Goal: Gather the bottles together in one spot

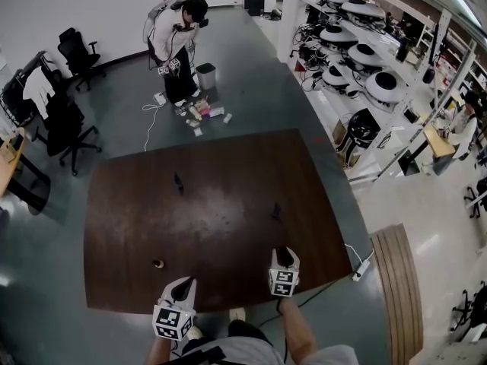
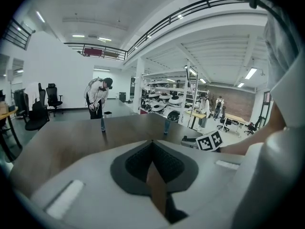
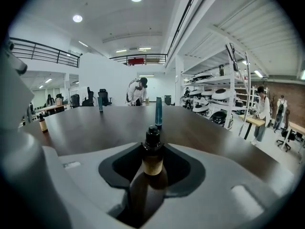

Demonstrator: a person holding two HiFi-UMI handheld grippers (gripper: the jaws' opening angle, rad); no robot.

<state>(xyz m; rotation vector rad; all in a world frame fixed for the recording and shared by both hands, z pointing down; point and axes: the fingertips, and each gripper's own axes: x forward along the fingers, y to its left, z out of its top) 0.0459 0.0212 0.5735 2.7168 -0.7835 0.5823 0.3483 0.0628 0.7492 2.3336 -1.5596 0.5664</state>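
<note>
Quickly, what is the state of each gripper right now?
Left gripper: closed, empty.
Right gripper: closed on a small brown bottle with a black cap.

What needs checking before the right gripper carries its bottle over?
1. Grip: right gripper closed on the brown bottle: ok.
2. Held brown bottle upright, cap on: ok.
3. Other hand: left gripper shut, nothing in it: ok.
4. Nothing standing between the held one and the near teal bottle: ok.
5. All gathered: not ok; far teal bottle and small brown bottle stand far apart.
6. Held base off the table: cannot tell.
</note>
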